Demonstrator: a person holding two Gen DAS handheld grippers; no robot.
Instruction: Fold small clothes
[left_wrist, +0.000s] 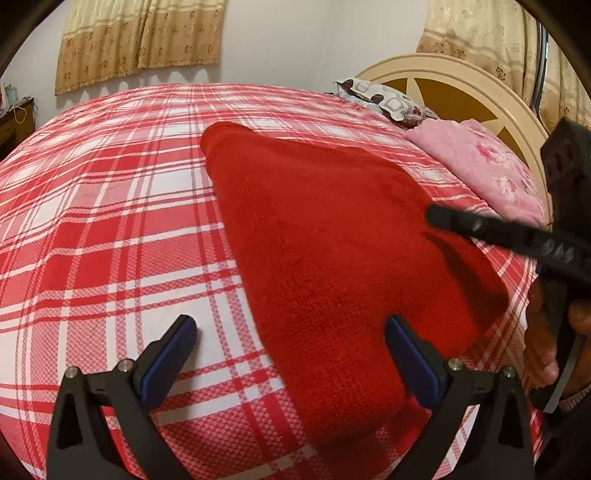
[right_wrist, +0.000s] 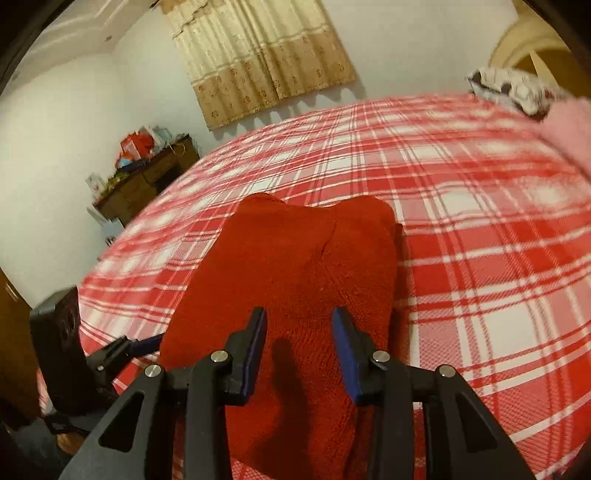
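Left wrist view: left claw released, fingers spread wide, nothing between the pads. Left finger sits over the red-and-white plaid bedsheet; right finger sits over the near part of the red knitted garment. The garment lies flat on the bed, running from between the fingers up and ahead of the claw, narrowing to a rounded end at the far side. To the right of the claw, the right claw's black fingers reach in over the garment's right edge; contact cannot be judged. Far ahead to the right: a pink floral blanket, a patterned pillow, a cream headboard.

Right wrist view: right claw released, blue-padded fingers partly apart, hovering directly above the red knitted garment, gripping nothing. The garment extends ahead of the claw and ends in two rounded lobes. Left claw visible low to the left, at the garment's left edge. Far ahead to the left: a dark wooden cabinet with clutter on top, blurred.
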